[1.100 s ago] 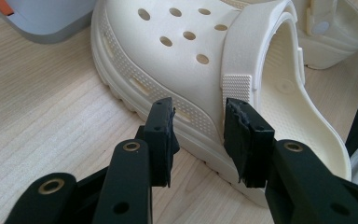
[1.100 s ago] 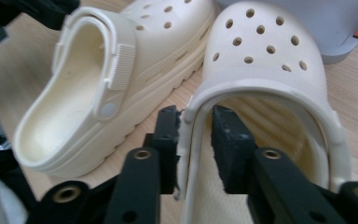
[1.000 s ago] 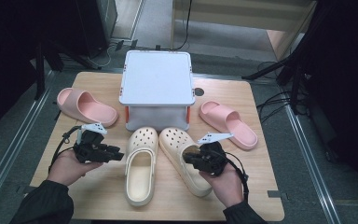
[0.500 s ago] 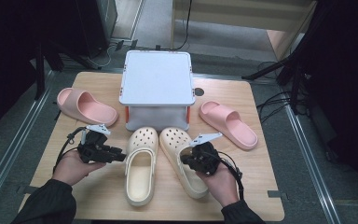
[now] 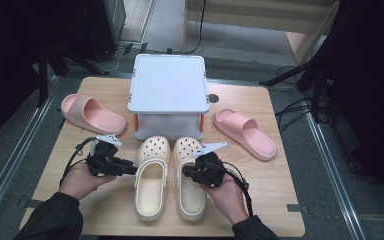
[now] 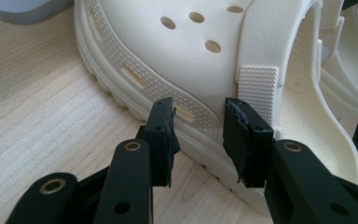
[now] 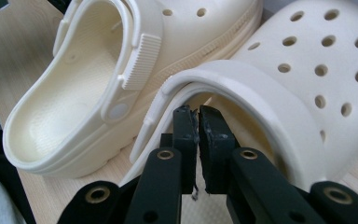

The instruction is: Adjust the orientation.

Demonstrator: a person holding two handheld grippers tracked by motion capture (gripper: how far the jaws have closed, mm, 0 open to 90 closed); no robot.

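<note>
Two cream clogs lie side by side near the table's front, toes pointing away: the left clog (image 5: 150,187) (image 6: 205,60) and the right clog (image 5: 192,206) (image 7: 307,79). My left gripper (image 5: 130,170) (image 6: 198,135) is open, its pads just short of the left clog's outer sole edge, touching nothing. My right gripper (image 5: 190,175) (image 7: 198,126) hangs at the mouth of the right clog, under its arched rim. Its pads are shut; they have just eased apart to a thin slit, with nothing between them.
A white lidded box (image 5: 167,90) stands behind the clogs. One pink slipper (image 5: 92,115) lies at the left and another pink slipper (image 5: 245,132) at the right. The wooden table (image 5: 275,200) has bare room at the front right.
My right gripper has moved left and slightly down, from beside the right clog to over its opening. The left gripper has hardly moved.
</note>
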